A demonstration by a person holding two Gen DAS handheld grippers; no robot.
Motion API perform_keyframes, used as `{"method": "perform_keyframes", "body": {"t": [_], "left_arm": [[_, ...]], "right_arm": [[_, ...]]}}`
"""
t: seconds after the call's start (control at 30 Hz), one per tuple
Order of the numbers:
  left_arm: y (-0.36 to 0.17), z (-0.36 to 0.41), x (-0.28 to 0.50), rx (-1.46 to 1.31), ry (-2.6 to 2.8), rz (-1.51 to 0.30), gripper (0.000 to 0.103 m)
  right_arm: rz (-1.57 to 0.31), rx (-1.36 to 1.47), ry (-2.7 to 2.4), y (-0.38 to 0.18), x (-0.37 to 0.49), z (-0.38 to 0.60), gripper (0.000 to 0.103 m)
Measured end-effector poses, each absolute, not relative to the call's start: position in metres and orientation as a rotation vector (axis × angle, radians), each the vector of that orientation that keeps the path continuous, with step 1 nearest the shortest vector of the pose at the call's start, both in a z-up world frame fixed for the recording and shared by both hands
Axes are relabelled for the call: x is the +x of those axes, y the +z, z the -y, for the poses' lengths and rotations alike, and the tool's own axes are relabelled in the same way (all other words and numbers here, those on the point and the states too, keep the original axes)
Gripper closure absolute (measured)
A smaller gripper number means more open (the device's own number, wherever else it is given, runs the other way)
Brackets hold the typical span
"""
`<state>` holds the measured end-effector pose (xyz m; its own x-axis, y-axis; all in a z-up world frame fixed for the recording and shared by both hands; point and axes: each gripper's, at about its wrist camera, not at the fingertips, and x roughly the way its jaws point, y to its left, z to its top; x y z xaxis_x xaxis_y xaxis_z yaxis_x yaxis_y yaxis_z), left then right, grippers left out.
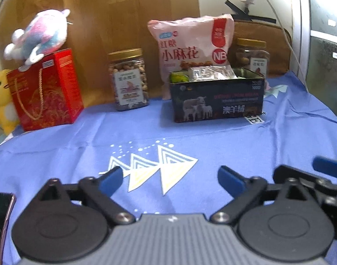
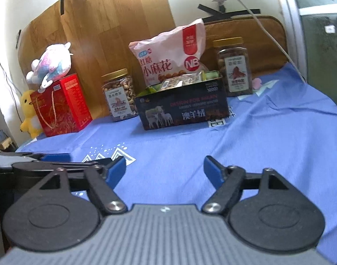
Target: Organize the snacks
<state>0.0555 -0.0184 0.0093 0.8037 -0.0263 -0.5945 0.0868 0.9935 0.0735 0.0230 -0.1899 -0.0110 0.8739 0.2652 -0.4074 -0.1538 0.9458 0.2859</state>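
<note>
Scanning from the left, you have a yellow plush duck (image 1: 2, 101) tucked beside a red cardboard gift box with a gold rope handle (image 1: 47, 90), and a pink-and-blue plush toy (image 1: 40, 34) perched on its top, likely parked out of the way. Next stands a clear plastic jar of pale nuts with a gold lid (image 1: 128, 79), upright on the blue printed cloth (image 1: 146, 137) against the wooden backboard (image 1: 115, 22). Then comes the black open-top box printed with sheep (image 1: 217, 99), already holding small wrapped snack packets (image 1: 210, 72), so it looks like your collecting bin. A pink snack bag with red lettering (image 1: 190, 44) leans upright behind it, and a second gold-lidded jar of darker nuts (image 2: 233, 66) stands just beside the box's right end. Your left gripper (image 1: 170, 177) and right gripper (image 2: 165, 170) both hang spread and empty, low over the cloth and well apart from the snacks.
</note>
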Motion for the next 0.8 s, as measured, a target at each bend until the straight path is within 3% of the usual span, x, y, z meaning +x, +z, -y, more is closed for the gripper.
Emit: {"method": "perform_keyframes", "body": {"t": [0.07,0.53,0.8], "left_arm": [[0.009,0.016,0.051,0.097,-0.049,-0.635,0.000],[0.015,0.015,0.028,0.162,-0.003,-0.588,0.000],[0.025,0.009,0.020,0.138,0.012,-0.554,0.000]], "right_arm": [[-0.465,0.259,0.218,-0.013,0.018,0.190,0.012],[-0.495,0.256,0.192,-0.016,0.002,0.186,0.000],[-0.413,0.243,0.096,0.001,-0.011,0.186,0.000]]}}
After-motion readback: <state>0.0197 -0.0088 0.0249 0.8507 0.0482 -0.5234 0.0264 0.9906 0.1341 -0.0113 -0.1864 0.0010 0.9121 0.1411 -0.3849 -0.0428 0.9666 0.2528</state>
